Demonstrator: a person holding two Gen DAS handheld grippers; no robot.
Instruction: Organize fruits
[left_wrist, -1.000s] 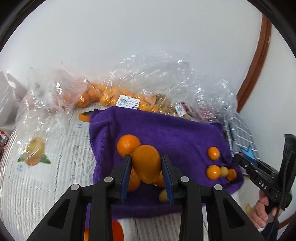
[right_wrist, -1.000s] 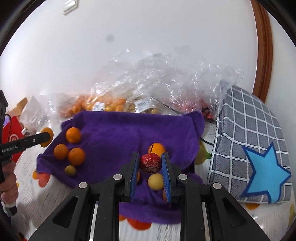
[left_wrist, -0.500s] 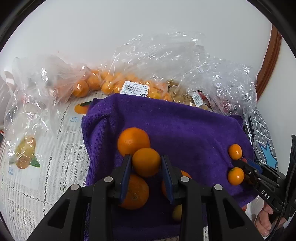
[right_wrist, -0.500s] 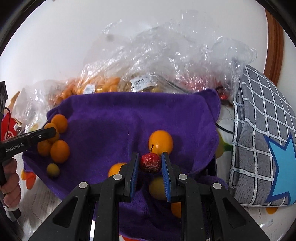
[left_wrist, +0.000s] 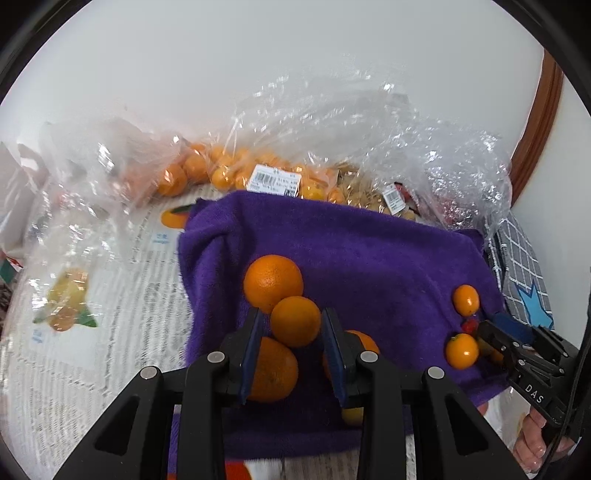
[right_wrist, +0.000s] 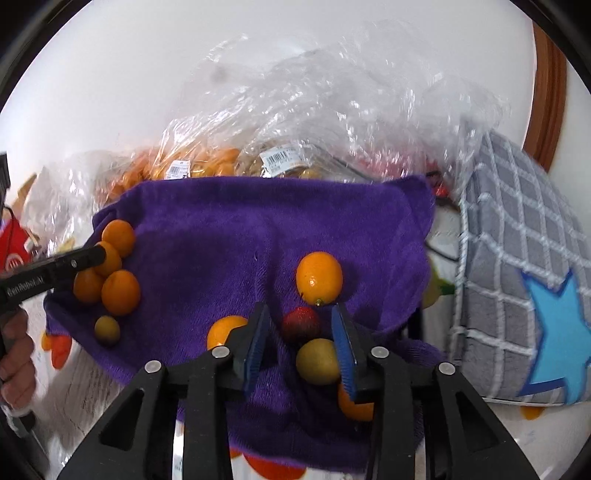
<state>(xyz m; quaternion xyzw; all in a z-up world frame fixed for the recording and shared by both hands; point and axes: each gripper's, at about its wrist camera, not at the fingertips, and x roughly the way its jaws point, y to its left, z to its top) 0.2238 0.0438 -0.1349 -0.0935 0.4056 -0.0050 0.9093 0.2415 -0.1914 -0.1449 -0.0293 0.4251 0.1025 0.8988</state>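
The left claw (left_wrist: 295, 328) is closed to the width of an orange (left_wrist: 294, 321) and grips it above the purple towel (left_wrist: 369, 251), by 2 other oranges (left_wrist: 272, 282) near the towel's left edge. The right claw (right_wrist: 301, 332) stands wide, holding nothing; a red fruit (right_wrist: 301, 325) and a yellow-green fruit (right_wrist: 317, 361) lie loose between its pads near the towel's front right corner. Sorting looks partway done: oranges cluster left, small fruits right. The bagged fruit (left_wrist: 221, 173) along the towel's far edge is not yet unpacked.
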